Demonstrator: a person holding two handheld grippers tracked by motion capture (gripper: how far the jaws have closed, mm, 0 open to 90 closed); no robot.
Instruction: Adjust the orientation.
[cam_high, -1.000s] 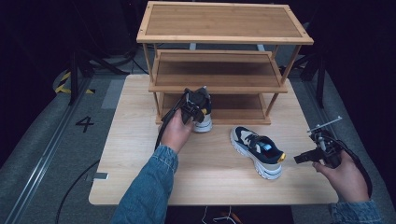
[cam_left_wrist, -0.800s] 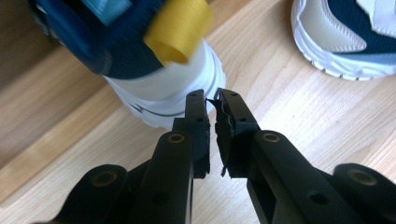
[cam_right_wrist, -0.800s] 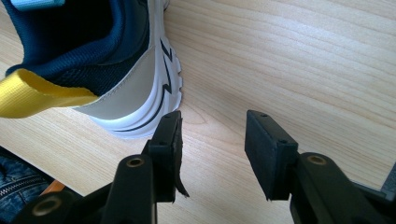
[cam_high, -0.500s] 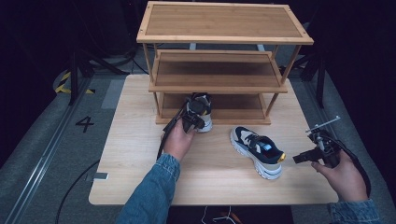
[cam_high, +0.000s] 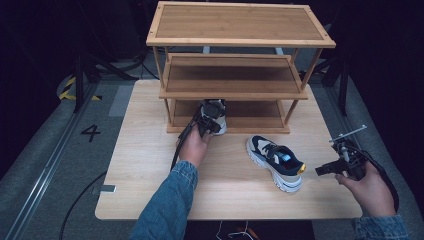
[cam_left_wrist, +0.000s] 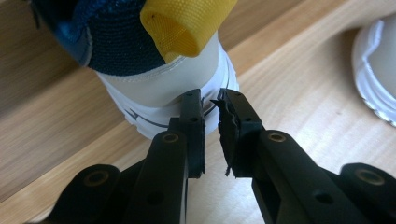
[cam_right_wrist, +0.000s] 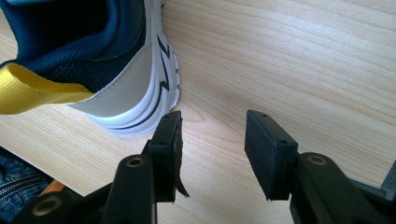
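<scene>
One sneaker (cam_high: 214, 116) is being parked at the rack's (cam_high: 240, 95) bottom shelf, heel toward the L tongs (cam_left_wrist: 211, 103), nearly shut, gripping nothing. Second sneaker (cam_high: 276, 162), mid-table (cam_high: 150, 165), is being faced heel-first by the nearer R tongs (cam_right_wrist: 212, 140), open.

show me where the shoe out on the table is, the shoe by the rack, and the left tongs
Shoe on the table (cam_high: 276, 161): high view, on its laces.
Shoe by the rack (cam_left_wrist: 161, 84): left gripper view, on its white heel.
Left tongs (cam_left_wrist: 211, 108): left gripper view, midway between the tips.
</scene>
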